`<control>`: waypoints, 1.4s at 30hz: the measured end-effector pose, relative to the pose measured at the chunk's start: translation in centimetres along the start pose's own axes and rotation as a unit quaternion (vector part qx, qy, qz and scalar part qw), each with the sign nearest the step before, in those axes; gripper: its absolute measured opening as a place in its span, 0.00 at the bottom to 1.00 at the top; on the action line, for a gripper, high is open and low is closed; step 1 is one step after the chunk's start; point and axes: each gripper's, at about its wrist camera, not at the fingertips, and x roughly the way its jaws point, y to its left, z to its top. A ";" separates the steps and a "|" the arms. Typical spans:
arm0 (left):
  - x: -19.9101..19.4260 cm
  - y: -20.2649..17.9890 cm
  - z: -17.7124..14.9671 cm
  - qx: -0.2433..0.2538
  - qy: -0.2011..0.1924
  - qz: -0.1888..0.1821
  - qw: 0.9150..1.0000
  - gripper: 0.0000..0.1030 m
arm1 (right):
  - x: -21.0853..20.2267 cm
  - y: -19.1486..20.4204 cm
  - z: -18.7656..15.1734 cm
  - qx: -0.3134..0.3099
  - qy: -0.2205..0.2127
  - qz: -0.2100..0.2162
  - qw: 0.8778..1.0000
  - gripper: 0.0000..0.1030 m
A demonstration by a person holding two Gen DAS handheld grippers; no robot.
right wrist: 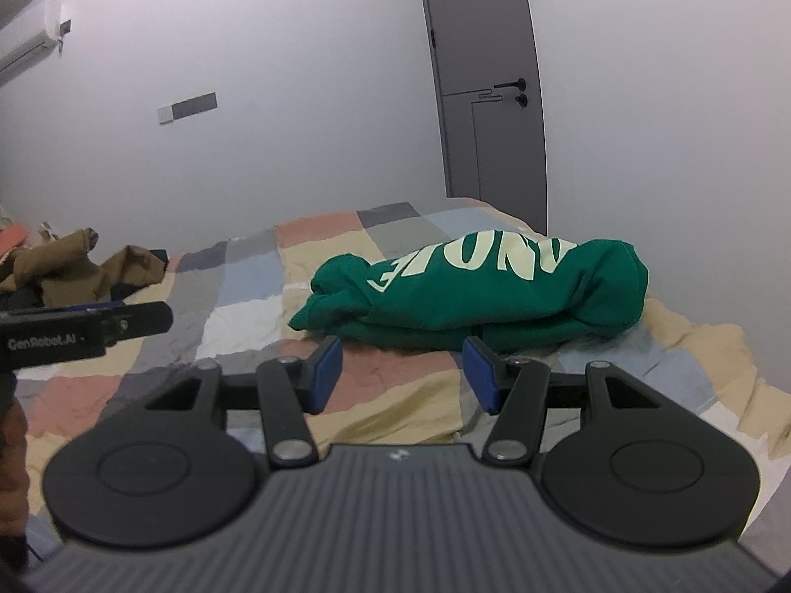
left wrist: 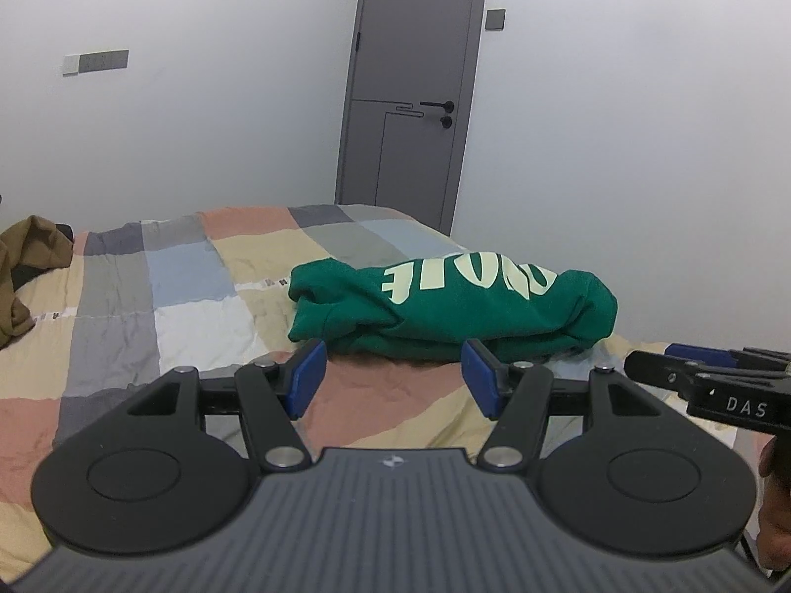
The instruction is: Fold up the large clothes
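Observation:
A green sweatshirt [left wrist: 445,304] with pale lettering lies bundled in a folded heap on the patchwork bedspread [left wrist: 197,286]; the right wrist view shows the same sweatshirt [right wrist: 474,286] from a little to the right. My left gripper [left wrist: 393,375] hovers just short of its near edge, blue pads apart with nothing between them. My right gripper [right wrist: 403,370] is likewise open and empty before the sweatshirt's near edge. Each gripper appears side-on in the other's view: the right gripper [left wrist: 702,375] at the right, the left gripper [right wrist: 99,326] at the left.
A brown garment [right wrist: 84,267] lies crumpled at the bed's far left, also seen as the brown garment [left wrist: 29,267]. A grey door [left wrist: 410,89] stands behind the bed in a white wall. The bedspread's right edge [right wrist: 717,370] drops off near the wall.

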 end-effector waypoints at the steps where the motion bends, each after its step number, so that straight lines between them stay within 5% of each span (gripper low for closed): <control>1: 0.1 0.0 -0.1 0.001 -0.001 0.002 1.000 0.64 | 0.0 0.0 0.0 -0.001 0.000 -0.002 1.000 0.56; 22: 0.3 -0.3 -0.5 -0.002 -0.001 0.000 1.000 0.65 | -0.8 0.4 0.4 -0.013 -0.005 -0.030 0.999 0.55; 28: -0.1 -0.3 -0.5 -0.003 -0.003 0.001 1.000 0.79 | -1.1 0.2 0.2 -0.014 0.000 -0.035 0.999 0.55; 36: -0.2 -0.6 -0.5 -0.007 -0.004 0.007 1.000 0.97 | -1.4 -0.3 0.5 -0.015 -0.010 -0.057 0.998 0.66; 38: -0.2 -0.4 -0.4 -0.013 -0.002 0.010 1.000 0.98 | -1.6 -0.4 0.5 -0.014 -0.014 -0.057 0.998 0.82; 42: -0.2 -0.4 -0.3 -0.017 0.002 0.016 1.000 0.99 | -1.6 -0.6 0.5 -0.009 -0.020 -0.063 0.998 0.96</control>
